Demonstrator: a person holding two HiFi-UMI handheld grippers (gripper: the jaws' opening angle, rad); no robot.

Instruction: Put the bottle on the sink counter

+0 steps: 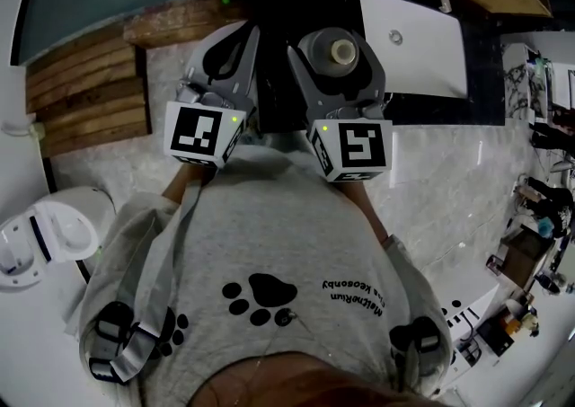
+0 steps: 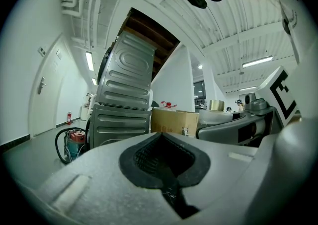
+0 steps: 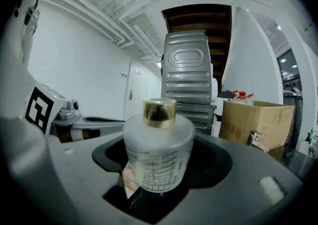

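Marble floor (image 1: 467,172) meets a dark counter (image 1: 485,82) with a white sink (image 1: 422,46) at one o'clock in the head view. The right hand-held gripper (image 1: 337,46) is clamped on a frosted, gold-capped bottle (image 3: 158,154) at twelve o'clock. The left hand-held gripper (image 1: 235,50) has its jaws together on nothing.

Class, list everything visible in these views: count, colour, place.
bottle: one, frosted white, gold cap, in the right gripper
sink basin: one, white, on the black counter
metal appliances: two, grey, stacked in the background
cardboard box: one, brown, right of the appliances
vacuum cleaner: one, red and teal, floor left of the appliances
wooden slats: several, brown, at left
left gripper: one, grey, jaws together, empty
right gripper: one, grey, closed on the bottle
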